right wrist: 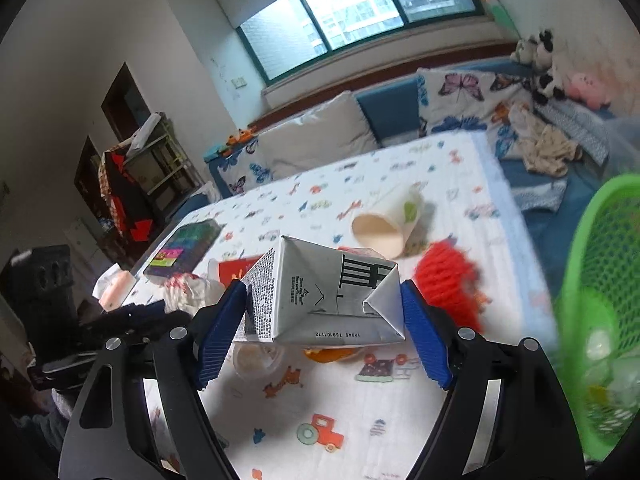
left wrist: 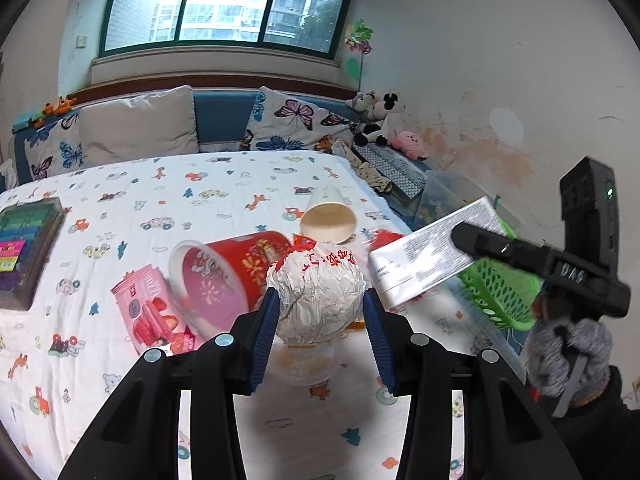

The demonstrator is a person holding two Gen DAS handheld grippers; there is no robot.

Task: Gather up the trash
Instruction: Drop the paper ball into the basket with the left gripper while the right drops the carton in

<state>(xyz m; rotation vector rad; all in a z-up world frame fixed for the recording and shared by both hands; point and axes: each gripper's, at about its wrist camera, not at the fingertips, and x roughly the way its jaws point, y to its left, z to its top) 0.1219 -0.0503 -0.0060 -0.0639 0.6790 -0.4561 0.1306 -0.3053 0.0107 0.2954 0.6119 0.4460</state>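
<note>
My left gripper [left wrist: 321,305] is shut on a crumpled white paper ball [left wrist: 320,280] with red print, held just above the bed. My right gripper [right wrist: 322,294] is shut on a white drink carton [right wrist: 320,304], its blue pads pressing both ends. In the left wrist view the same carton [left wrist: 428,252] hangs in the air at the right, in front of a green mesh basket [left wrist: 496,292]. The basket [right wrist: 600,280] stands at the right edge of the bed. A paper cup [left wrist: 328,220], a red tub [left wrist: 224,276] and a pink packet [left wrist: 148,312] lie on the sheet.
A clear plastic cup [left wrist: 304,364] sits under the paper ball, with orange peel [right wrist: 328,354] beside it. A red fluffy thing [right wrist: 448,284] lies near the basket. A dark box of coloured items [left wrist: 24,240] is at the left. Pillows and plush toys line the far side.
</note>
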